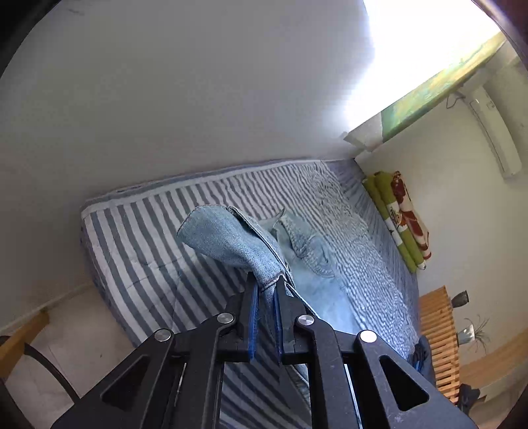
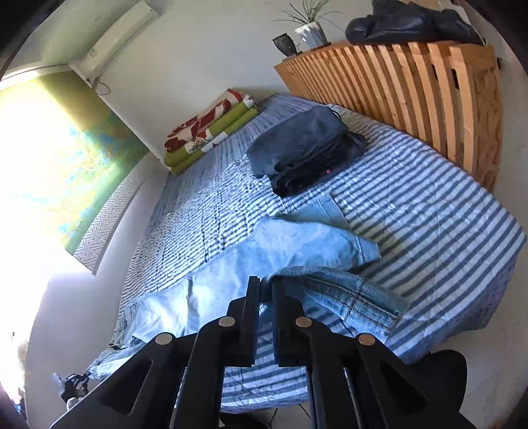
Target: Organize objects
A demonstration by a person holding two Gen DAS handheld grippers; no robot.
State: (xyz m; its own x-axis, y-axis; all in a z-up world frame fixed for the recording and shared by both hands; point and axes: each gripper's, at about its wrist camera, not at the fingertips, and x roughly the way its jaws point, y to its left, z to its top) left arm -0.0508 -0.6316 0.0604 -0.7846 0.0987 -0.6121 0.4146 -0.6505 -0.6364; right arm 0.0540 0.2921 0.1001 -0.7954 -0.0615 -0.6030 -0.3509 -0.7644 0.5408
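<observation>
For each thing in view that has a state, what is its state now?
left gripper: shut on the jeans hem.
right gripper: shut on the jeans edge.
jeans: partly lifted, the rest lying on the bed.
dark clothes: folded, stacked on the bed.
blanket: folded, by the wall.

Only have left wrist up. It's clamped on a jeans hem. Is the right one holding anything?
Observer: Yes, right gripper is shut on another edge of the jeans.
Operator: Anything already folded on the bed?
Observer: A dark folded stack lies near the slatted headboard.
Operator: Headboard top clear?
Observer: No, a dark garment lies on it, beside two pots.
</observation>
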